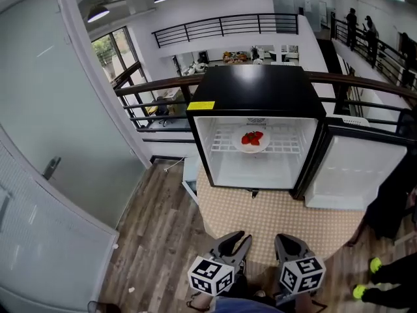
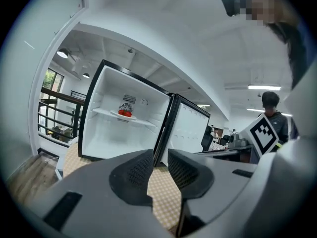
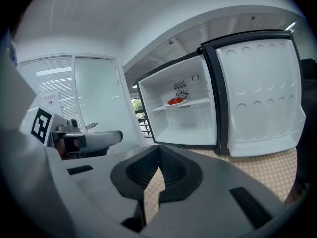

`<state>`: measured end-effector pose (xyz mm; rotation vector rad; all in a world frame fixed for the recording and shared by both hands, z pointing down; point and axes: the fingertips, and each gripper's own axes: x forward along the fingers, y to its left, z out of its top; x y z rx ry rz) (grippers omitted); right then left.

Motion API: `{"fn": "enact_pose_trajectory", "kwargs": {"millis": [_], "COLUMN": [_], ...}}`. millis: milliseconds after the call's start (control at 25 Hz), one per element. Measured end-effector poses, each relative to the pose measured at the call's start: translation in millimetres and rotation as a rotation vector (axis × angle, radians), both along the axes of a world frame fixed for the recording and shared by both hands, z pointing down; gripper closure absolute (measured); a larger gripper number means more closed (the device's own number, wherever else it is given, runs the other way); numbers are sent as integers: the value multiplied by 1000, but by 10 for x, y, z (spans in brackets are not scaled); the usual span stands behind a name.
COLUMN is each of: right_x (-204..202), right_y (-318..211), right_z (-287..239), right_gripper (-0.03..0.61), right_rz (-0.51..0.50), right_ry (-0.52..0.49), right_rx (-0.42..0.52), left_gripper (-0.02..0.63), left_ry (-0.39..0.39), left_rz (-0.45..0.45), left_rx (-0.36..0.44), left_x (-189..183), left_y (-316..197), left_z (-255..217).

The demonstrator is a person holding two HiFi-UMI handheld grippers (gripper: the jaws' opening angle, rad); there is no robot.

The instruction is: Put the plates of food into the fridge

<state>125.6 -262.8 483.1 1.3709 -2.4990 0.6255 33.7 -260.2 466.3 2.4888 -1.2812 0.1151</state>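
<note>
Looking at this, the plate [image 1: 251, 145] of red food [image 1: 253, 137] (strawberries, I think, it's tiny from here) already sits midway along the wire shelf [image 1: 290, 141] inside the mini fridge [image 1: 257, 90], at the far end of the checked mat [image 1: 273, 217]. The left gripper [image 1: 236, 240] and the right gripper [image 1: 290, 241] hang near, well apart from the fridge, both clenched on nothing. The right's pads [image 3: 169, 171] meet at the tips, and the left's show just a sliver of gap.

What could go wrong? The fridge door [image 1: 352, 171] stands swung out to the right, and someone's yellow-green shoes [image 1: 374, 265] are near it, so a bump could swing it shut. Any other plate slid onto that shelf could also shove this one toward the back wall.

Only the gripper views show the pads; the head view gives just the jaw backs. The right gripper view catches round dimples on the door's inner face, while the head view alone shows the fridge's black top and yellow label [image 1: 201, 105].
</note>
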Motion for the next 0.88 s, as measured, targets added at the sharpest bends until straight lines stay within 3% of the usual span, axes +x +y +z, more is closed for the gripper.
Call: {"fn": "enact_pose_trajectory", "kwargs": {"millis": [200, 560, 880], "right_x": [100, -141, -348], "right_y": [419, 1021, 1390], "right_z": [100, 38, -127], "right_gripper": [563, 563, 563], "right_rz": [-32, -103, -57], "right_ry": [32, 13, 9], "right_rx": [8, 30, 71], "left_gripper": [512, 513, 513], "left_ry": [-15, -38, -23], "left_rz": [-30, -23, 34], "left_rx": [-9, 5, 63], "left_x": [16, -40, -213], "left_y": [525, 1124, 1459], "left_z": [104, 56, -140]}}
